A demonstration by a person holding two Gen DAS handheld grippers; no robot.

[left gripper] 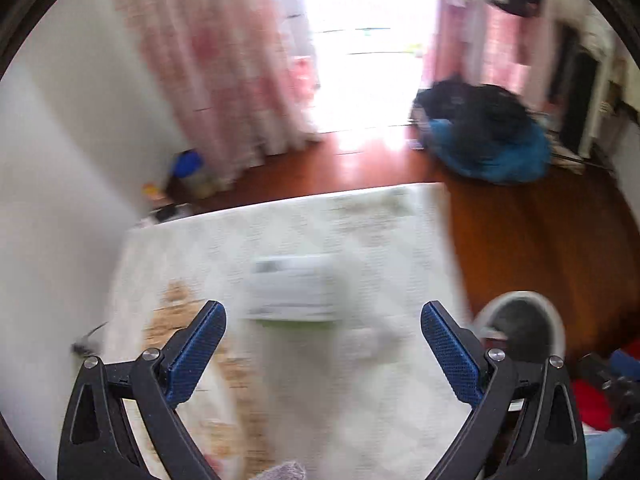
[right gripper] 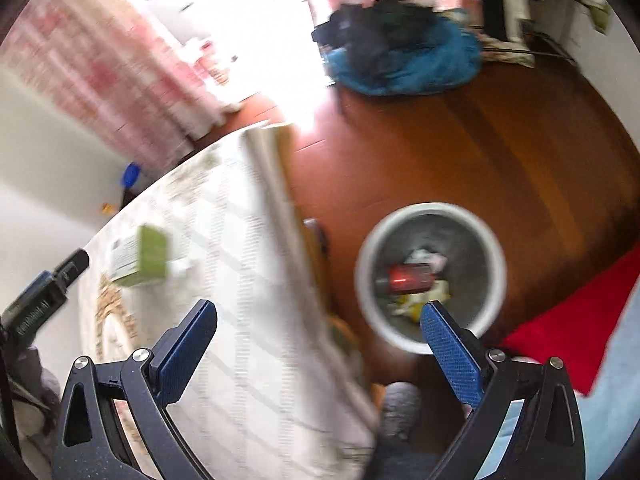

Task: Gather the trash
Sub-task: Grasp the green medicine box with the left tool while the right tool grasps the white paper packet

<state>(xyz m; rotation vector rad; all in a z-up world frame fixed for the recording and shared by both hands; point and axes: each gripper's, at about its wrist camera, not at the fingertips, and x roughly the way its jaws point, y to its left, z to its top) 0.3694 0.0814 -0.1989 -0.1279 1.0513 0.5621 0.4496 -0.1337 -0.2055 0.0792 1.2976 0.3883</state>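
Trash on tabletop: green-and-white carton [left gripper: 294,290], boxy, flat printed white face with a green edge; blurred; lies flat on the cloth, ahead of and between the left claw's pads. Same carton [right gripper: 140,256] far left in the right wrist view, a small white scrap just beside it.
Trash in bin: red cylindrical can [right gripper: 408,278] on its side, crumpled white paper [right gripper: 424,258] above it, yellow wrapper [right gripper: 420,300] below; all down inside the tub.
Bin: round, white thick rim [right gripper: 362,264], grey inner wall; stands on the floor just right of the tabletop edge. Only part of rim [left gripper: 558,320] visible in the left wrist view, behind the right pad.
Left claw [left gripper: 322,316]: spread wide, nothing held; blue knurled pads [left gripper: 198,356] on black angular links with silver pins; hovers over the tabletop.
Right claw [right gripper: 318,316]: spread wide, nothing held; one pad over the cloth, the other [right gripper: 450,354] overlapping the bin's near rim.
Tabletop [left gripper: 400,232]: covered in pale cloth with faint diamond check and a tan patterned patch at left; rectangular, one long edge against a white wall.
Floor [right gripper: 520,160]: glossy reddish-brown wood planks.
Beyond: blue and black fabric heap [left gripper: 488,140] on the floor; pink floral curtain [left gripper: 224,72] hanging in soft folds beside a bright doorway; blue-lidded jar [left gripper: 190,170] in the wall corner.
Near edge: red cloth [right gripper: 560,336] at right.
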